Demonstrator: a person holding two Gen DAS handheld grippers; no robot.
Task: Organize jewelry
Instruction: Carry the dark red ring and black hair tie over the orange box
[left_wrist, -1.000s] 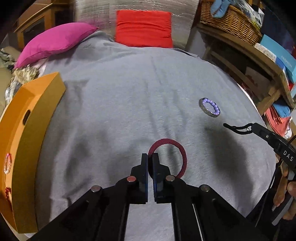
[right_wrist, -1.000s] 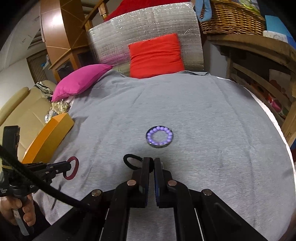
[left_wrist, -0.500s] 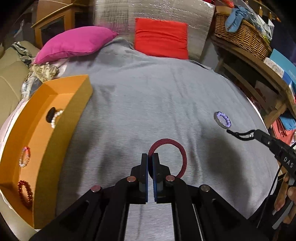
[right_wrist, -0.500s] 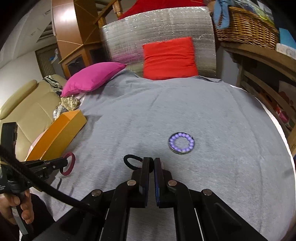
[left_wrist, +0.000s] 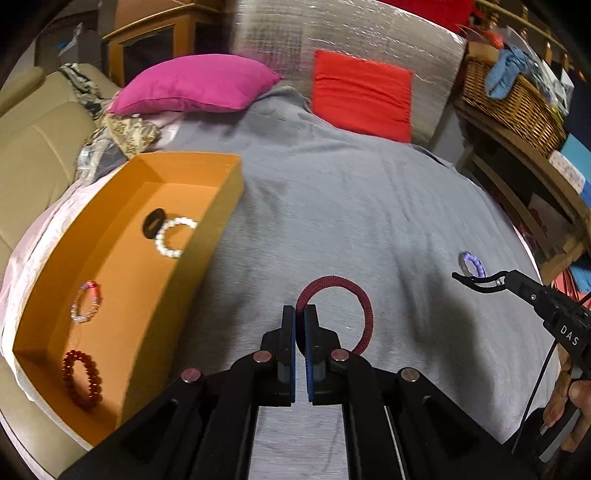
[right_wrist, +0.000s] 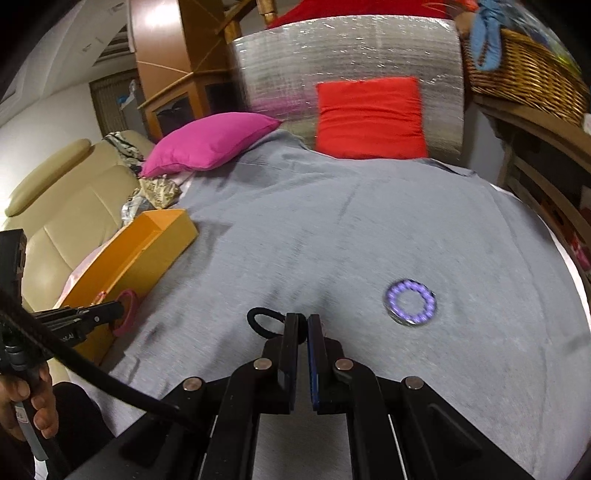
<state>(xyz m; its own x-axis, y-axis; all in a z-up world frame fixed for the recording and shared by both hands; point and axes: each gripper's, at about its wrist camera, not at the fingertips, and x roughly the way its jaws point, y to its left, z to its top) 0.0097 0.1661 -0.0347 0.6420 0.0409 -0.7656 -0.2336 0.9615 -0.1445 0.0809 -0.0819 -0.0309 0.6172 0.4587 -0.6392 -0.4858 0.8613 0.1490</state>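
Left gripper (left_wrist: 300, 314) pitched down, jaws closed, pinching the dark red coil band (left_wrist: 356, 299) at its near-left arc; the loop stands out ahead and right of the tips. Right gripper (right_wrist: 303, 322) also pitched down, jaws closed on the black hair tie (right_wrist: 260, 325), loop sticking out left of the tips. Left hand (right_wrist: 26, 406) wraps the left gripper's handle at lower left in the right wrist view; fingers of the right hand (left_wrist: 567, 402) curl round the right gripper's handle at lower right in the left wrist view.
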